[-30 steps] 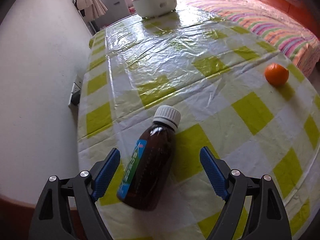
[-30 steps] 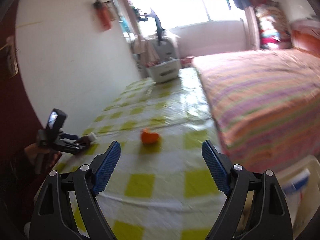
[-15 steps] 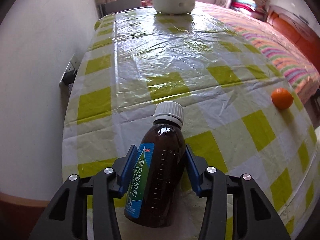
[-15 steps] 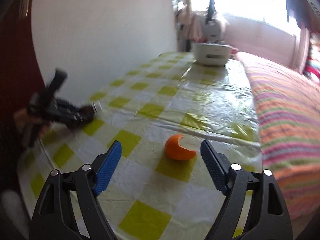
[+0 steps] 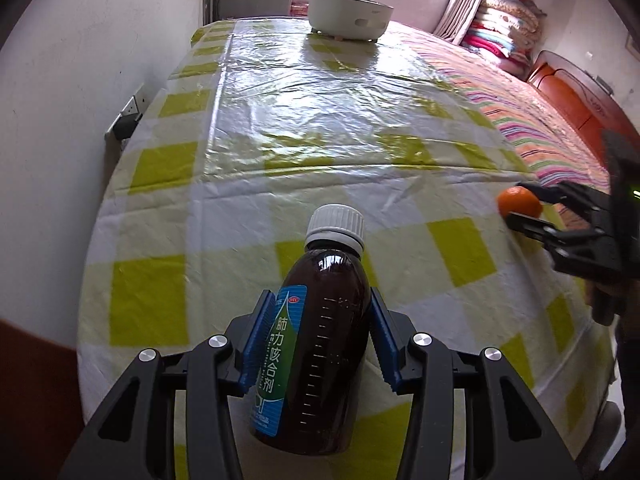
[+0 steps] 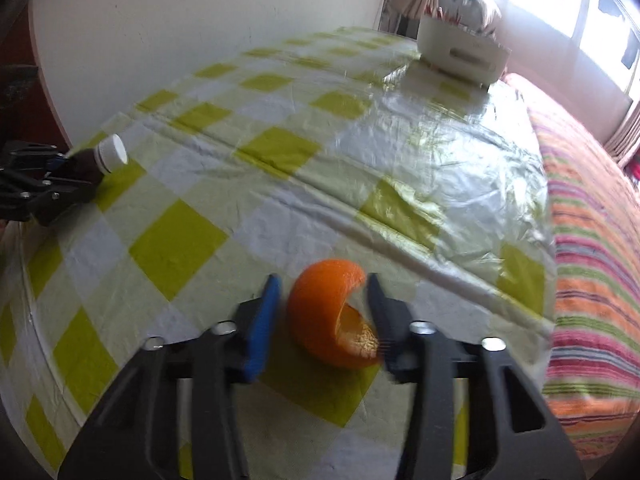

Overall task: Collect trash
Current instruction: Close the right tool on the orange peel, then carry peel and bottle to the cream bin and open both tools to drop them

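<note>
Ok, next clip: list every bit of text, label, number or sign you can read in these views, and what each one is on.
"肺力咳合剂": white characters down the blue-green label of the brown bottle held in the left claw.
"OTC": small red oval at the top of that label; only just legible.
Small print at the label's foot: too small to read.
Graduation marks on the bottle's side: ticks only, figures unreadable.
Right wrist view: no legible text.

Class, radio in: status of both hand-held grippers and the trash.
Left hand-held gripper shut on brown bottle. Right hand-held gripper closing around orange peel, left pad apart. Nothing in the way.
</note>
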A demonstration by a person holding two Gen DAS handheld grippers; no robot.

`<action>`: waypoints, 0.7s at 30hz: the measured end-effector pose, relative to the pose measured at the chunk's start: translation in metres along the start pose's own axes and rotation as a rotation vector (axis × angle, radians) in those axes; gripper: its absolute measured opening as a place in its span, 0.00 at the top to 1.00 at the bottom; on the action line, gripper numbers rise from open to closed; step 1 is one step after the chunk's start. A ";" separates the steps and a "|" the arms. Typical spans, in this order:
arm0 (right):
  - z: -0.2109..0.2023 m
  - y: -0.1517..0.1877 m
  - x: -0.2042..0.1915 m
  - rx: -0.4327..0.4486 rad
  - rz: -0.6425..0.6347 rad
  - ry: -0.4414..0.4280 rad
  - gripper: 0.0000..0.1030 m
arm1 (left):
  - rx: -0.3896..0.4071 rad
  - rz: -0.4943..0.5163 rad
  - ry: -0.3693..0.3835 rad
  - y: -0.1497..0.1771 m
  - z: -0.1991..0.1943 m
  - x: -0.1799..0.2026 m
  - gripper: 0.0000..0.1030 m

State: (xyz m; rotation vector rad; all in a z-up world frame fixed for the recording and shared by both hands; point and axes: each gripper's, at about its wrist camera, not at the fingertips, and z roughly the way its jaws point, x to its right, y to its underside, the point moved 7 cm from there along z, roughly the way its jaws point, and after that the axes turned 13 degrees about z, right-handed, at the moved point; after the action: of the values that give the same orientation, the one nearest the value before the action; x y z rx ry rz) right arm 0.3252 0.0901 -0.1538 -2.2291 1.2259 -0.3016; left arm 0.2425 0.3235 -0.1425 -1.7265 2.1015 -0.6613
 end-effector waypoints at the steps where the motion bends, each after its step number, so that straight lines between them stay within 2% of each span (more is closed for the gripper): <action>1: -0.001 0.001 0.001 -0.004 0.013 -0.006 0.75 | 0.005 -0.004 0.007 0.001 -0.001 0.003 0.56; 7: -0.041 0.023 0.003 0.051 0.126 -0.085 0.77 | 0.049 -0.030 0.037 0.005 -0.018 0.028 0.56; 15: -0.132 0.087 -0.013 0.165 0.287 -0.196 0.77 | 0.114 -0.018 0.065 0.012 -0.050 0.083 0.56; 21: -0.169 0.132 0.016 0.221 0.361 -0.148 0.77 | 0.145 0.022 0.077 0.018 -0.067 0.130 0.56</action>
State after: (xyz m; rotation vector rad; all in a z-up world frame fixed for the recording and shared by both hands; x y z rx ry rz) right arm 0.1659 -0.0410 -0.0947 -1.7716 1.4082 -0.1196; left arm 0.1657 0.2086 -0.0921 -1.6220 2.0645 -0.8642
